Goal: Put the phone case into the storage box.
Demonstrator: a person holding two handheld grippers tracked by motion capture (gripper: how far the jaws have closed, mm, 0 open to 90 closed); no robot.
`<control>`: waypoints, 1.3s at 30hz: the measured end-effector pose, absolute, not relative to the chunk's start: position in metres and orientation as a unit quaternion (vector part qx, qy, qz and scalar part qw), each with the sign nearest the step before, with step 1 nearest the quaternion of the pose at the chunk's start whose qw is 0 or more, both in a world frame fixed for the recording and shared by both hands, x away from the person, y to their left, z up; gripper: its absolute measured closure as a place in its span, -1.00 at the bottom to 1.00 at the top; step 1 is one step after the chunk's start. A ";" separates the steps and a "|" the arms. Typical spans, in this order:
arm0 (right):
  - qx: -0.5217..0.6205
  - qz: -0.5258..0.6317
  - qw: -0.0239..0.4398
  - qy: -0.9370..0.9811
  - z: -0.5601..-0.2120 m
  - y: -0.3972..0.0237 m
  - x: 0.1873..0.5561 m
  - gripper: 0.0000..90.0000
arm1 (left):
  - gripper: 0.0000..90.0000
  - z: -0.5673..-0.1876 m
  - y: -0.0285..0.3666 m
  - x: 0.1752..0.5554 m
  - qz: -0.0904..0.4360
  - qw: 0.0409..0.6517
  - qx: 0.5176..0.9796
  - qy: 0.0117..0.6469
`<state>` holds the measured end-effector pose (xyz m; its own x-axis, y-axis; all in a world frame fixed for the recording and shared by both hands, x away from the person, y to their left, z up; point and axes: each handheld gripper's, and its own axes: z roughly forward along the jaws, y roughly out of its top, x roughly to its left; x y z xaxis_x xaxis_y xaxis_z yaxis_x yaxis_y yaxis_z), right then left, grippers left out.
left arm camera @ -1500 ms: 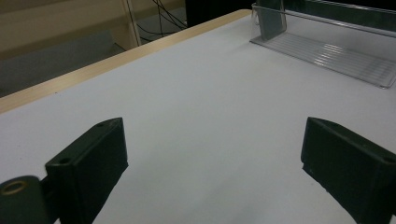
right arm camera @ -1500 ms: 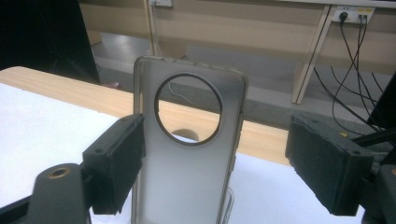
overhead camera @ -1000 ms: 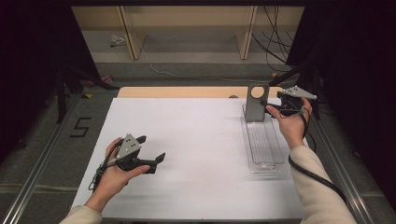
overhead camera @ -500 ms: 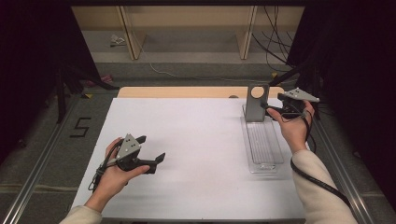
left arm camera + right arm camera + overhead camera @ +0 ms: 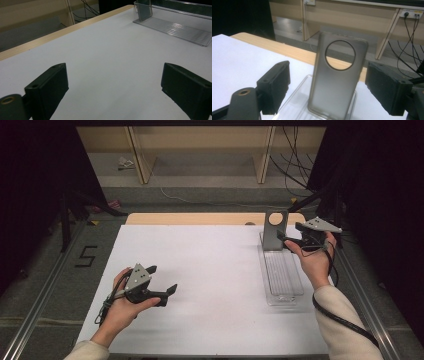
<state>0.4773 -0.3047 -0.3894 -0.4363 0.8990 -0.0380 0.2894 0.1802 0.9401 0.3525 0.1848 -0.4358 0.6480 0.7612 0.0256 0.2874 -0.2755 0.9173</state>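
Two grippers, both spread wide; the right gripper (image 5: 325, 90) has its fingers (image 5: 274, 85) flanking the upright phone case (image 5: 335, 80) without touching it. The left gripper (image 5: 162, 280) rests open over the bare white surface (image 5: 215, 285), holding nothing.

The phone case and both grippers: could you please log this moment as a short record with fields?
phone case: grey, translucent, round cutout near the top, standing upright at the far end of the clear tray
right gripper: jaws open, one each side of the case, not touching it
left gripper: jaws open, nothing between them, over the white table
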 end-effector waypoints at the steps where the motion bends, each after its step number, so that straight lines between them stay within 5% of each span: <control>1: 0.424 0.479 0.317 0.700 -0.389 -0.304 0.476 -0.53 | -0.85 -0.436 0.185 0.352 0.240 0.494 0.762 0.344; 39: 0.373 0.505 0.271 0.730 -0.391 -0.292 0.426 -0.51 | -0.85 -0.434 0.185 0.351 0.240 0.495 0.762 0.343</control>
<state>0.4257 -0.2919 -0.3912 -0.5759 0.8173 -0.0189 0.2705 0.2124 0.9390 0.3511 0.1850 -0.4342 0.6494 0.7600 0.0267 0.2847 -0.2756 0.9181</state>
